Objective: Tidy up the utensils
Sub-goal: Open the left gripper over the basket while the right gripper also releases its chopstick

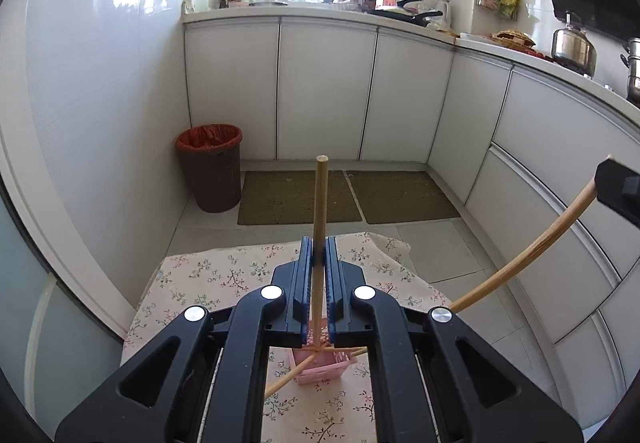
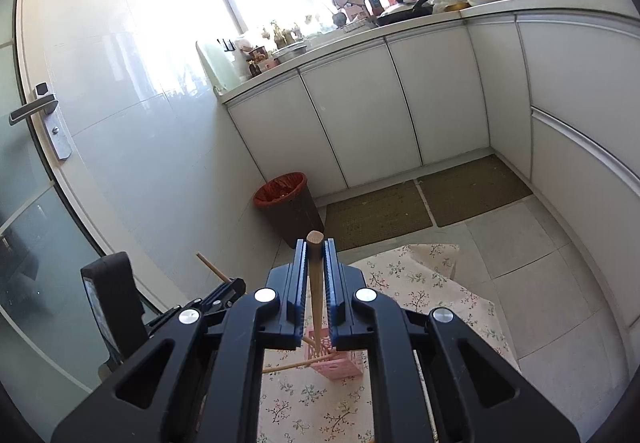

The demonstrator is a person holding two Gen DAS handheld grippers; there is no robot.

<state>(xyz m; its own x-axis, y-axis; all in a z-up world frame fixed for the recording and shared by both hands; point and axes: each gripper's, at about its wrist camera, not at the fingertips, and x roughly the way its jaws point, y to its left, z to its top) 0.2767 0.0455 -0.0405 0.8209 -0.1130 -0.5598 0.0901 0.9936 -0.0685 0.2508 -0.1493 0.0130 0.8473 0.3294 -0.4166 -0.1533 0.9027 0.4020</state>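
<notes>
My left gripper [image 1: 319, 257] is shut on a wooden chopstick [image 1: 320, 203] that stands upright, its lower end in a pink slotted holder [image 1: 322, 365] on the floral cloth below. My right gripper [image 2: 315, 263] is shut on a second wooden chopstick [image 2: 315, 283], its lower end also in the pink holder [image 2: 340, 365]. Another chopstick [image 2: 294, 364] leans out of the holder to the left. The right gripper's body [image 1: 620, 189] and its chopstick [image 1: 532, 247] show at the right of the left wrist view. The left gripper's body [image 2: 116, 303] shows at the left of the right wrist view.
The holder stands on a small table with a floral cloth [image 1: 208, 275]. Beyond are a brown bin with a red liner [image 1: 211, 167], two floor mats [image 1: 348, 197], white cabinets [image 1: 328, 91] and a cluttered counter. A glass door with a handle [image 2: 34, 111] is at the left.
</notes>
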